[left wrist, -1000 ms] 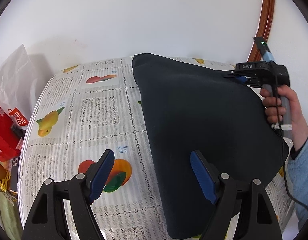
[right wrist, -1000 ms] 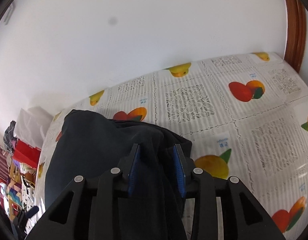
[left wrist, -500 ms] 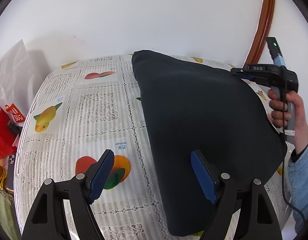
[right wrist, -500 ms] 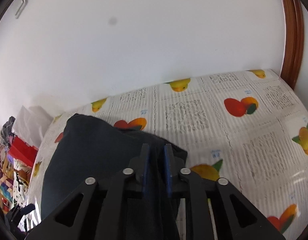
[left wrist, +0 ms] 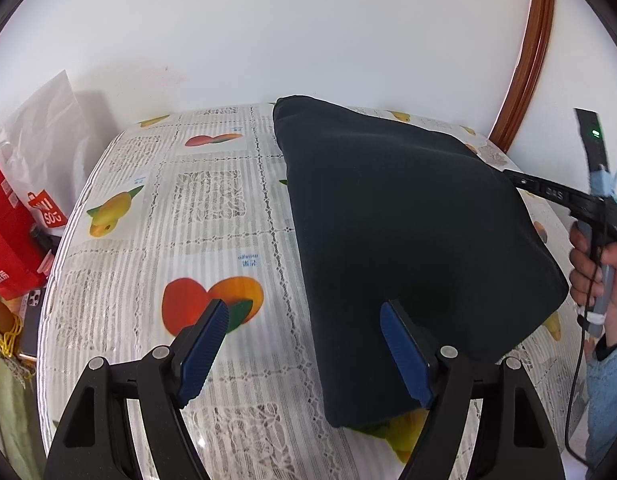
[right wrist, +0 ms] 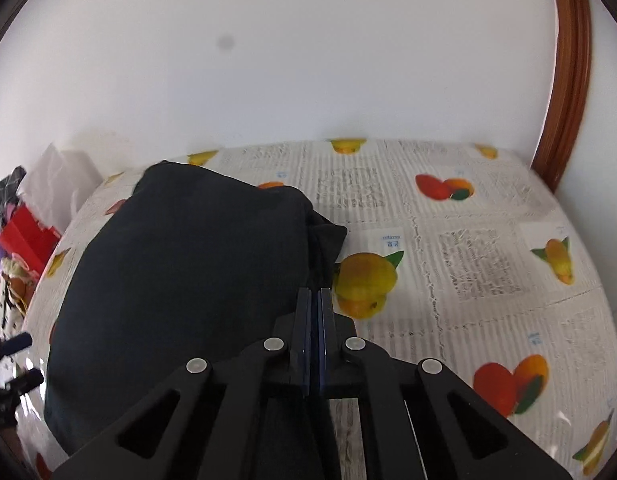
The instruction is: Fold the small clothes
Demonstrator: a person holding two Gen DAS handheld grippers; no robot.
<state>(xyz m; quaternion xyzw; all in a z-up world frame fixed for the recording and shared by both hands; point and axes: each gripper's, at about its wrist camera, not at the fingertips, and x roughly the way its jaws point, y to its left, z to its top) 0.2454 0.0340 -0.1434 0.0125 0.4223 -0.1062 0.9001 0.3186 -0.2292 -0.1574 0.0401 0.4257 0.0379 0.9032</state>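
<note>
Left gripper (left wrist: 304,346) is angled downward over the table, its two blue-padded fingers (left wrist: 204,346) standing wide apart with nothing gripped. The left pad hangs over the bare fruit-print tablecloth (left wrist: 212,216); the right pad stands in front of the near left edge of the dark garment (left wrist: 408,240), and contact there cannot be confirmed.

Right gripper (right wrist: 315,300) also points downward. Seen from the left wrist view, it reaches in from the right side of the table, held by a hand (left wrist: 596,272) wrapped around its handle, with a light blue sleeve (left wrist: 606,396) below the wrist and a black cable hanging beside it. Its fingers are pressed together, pinching a thin edge of the garment at the right-hand side; the cloth runs up from the closed pads toward a bunched corner just ahead of the tips.

The garment lies spread over the right half of the table as seen from the left wrist, its far corner near the white wall (left wrist: 308,32).

Off the table's left side stand a white bag (left wrist: 40,136) and a red bag (left wrist: 12,236). A wooden frame (right wrist: 568,80) runs up the wall at right
</note>
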